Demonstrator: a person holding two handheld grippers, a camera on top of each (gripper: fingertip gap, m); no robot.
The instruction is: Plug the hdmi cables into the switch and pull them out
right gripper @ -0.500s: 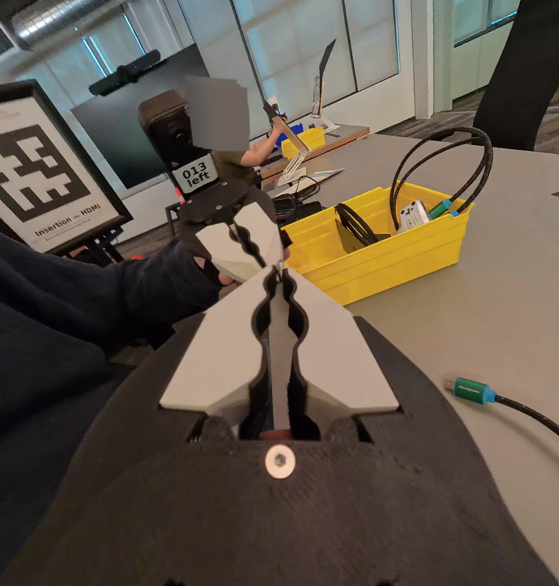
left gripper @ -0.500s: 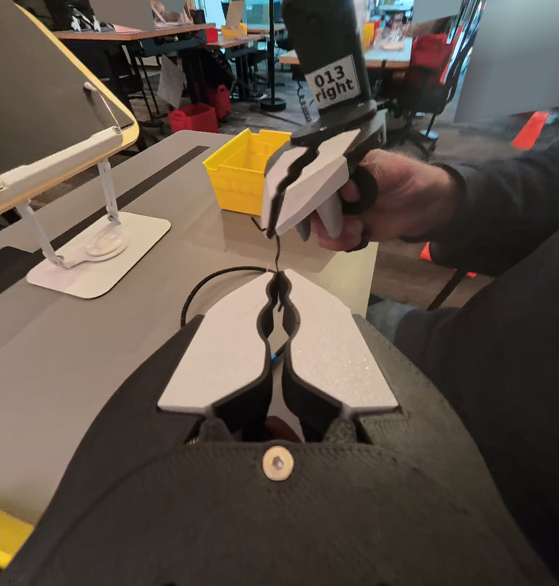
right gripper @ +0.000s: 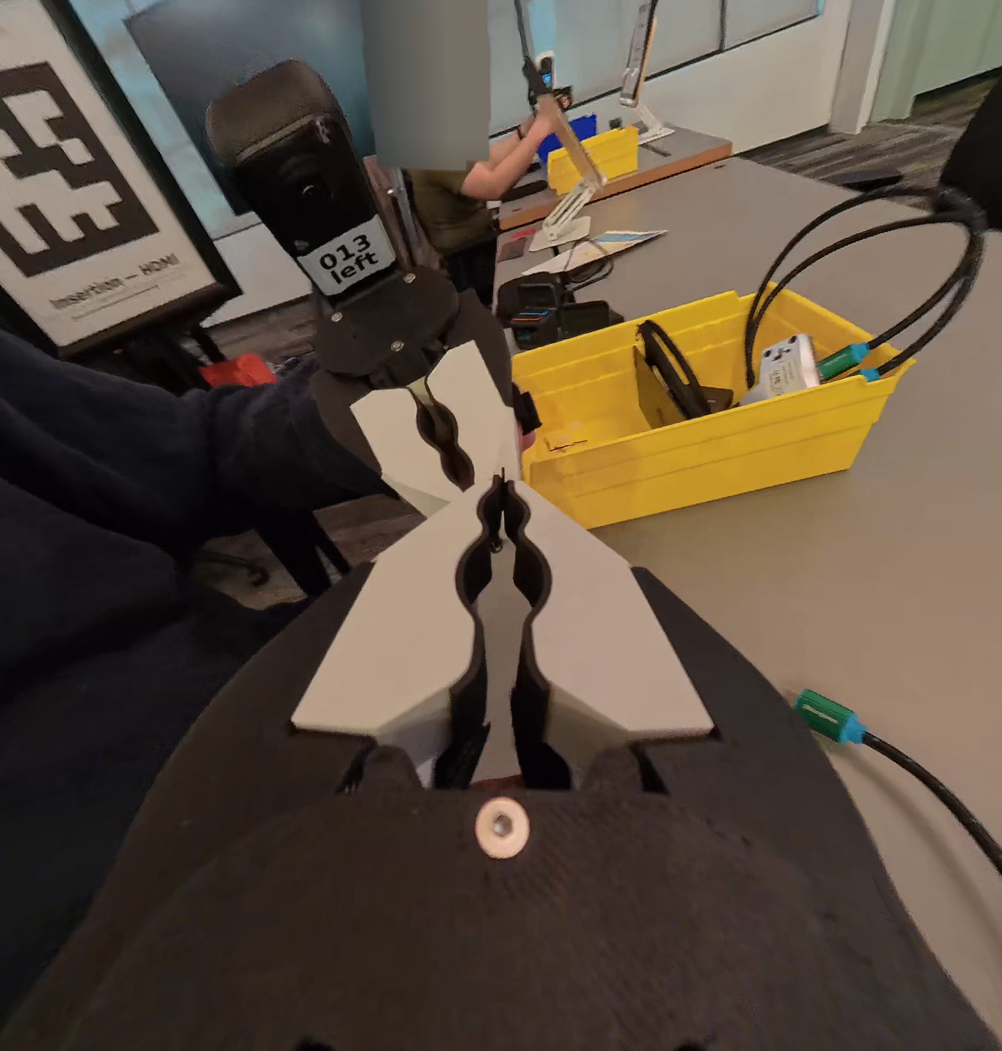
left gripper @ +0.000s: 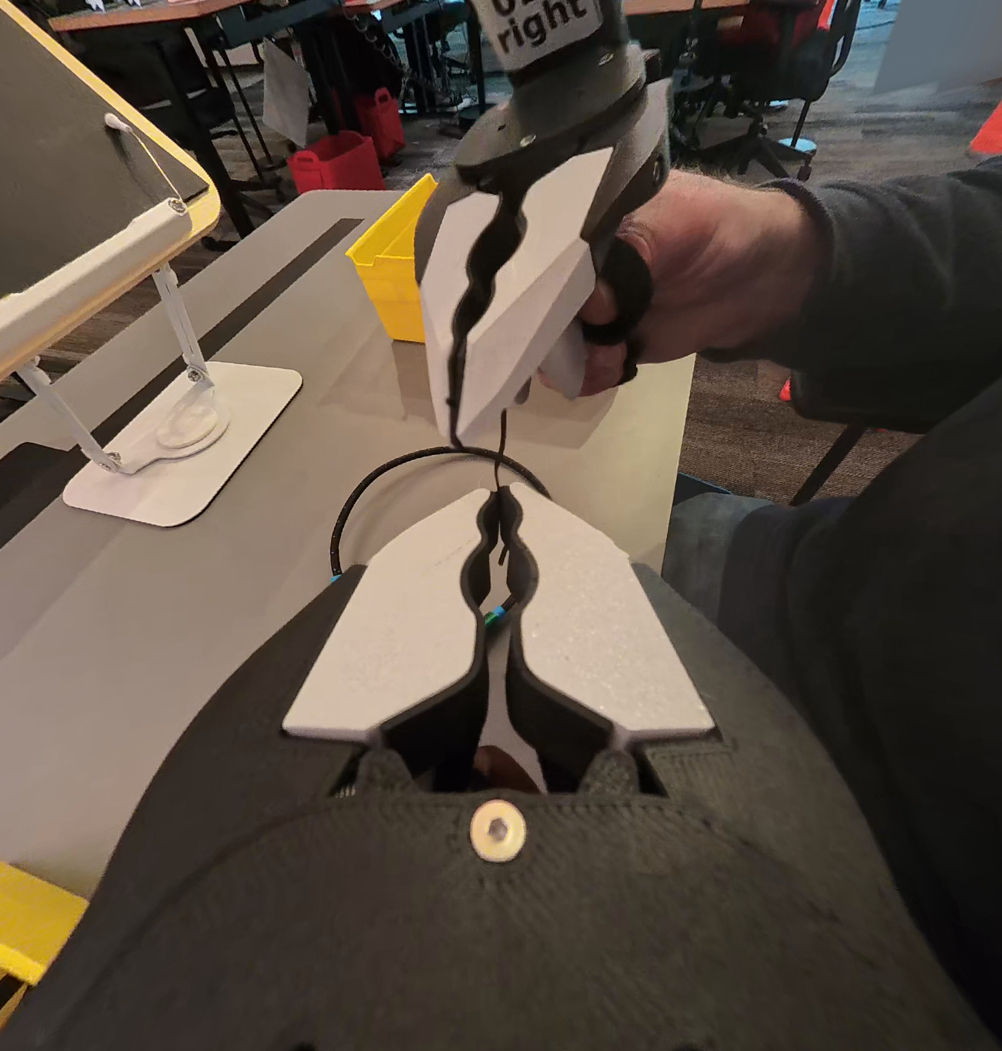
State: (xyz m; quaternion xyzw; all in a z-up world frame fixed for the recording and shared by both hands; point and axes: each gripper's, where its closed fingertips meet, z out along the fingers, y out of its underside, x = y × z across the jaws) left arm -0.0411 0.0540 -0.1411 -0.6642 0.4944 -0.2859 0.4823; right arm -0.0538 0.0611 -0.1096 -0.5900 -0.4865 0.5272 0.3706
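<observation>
My left gripper (left gripper: 496, 496) and right gripper (right gripper: 501, 483) are both shut, tip to tip above the table's near edge. A thin black tie (left gripper: 500, 455) runs between them, pinched in both; its end shows inside the right jaws (right gripper: 496, 537). The right gripper (left gripper: 458, 438) hangs just above the left's tips. The left gripper (right gripper: 466, 476) also shows in the right wrist view. An HDMI cable (left gripper: 368, 489) loops on the grey table (left gripper: 117, 597) under the left gripper. Its green and blue plug (right gripper: 826, 722) lies at the right. The white switch (right gripper: 786, 369) sits in a yellow bin (right gripper: 686, 455).
The yellow bin also holds black cable loops (right gripper: 863, 267) with green plugs. A tilted board on a white stand (left gripper: 180, 438) is at the left. A second yellow bin (left gripper: 393, 278) stands behind the right gripper. A person sits at a far table (right gripper: 686, 153). My two grippers' fingertips are within a few centimetres of each other. From either gripper's tips it is about 35 cm to the white switch (right gripper: 786, 369).
The two grippers have drawn closer together and the right one now fills more of the left wrist view. Both stay shut on the thin tie.
</observation>
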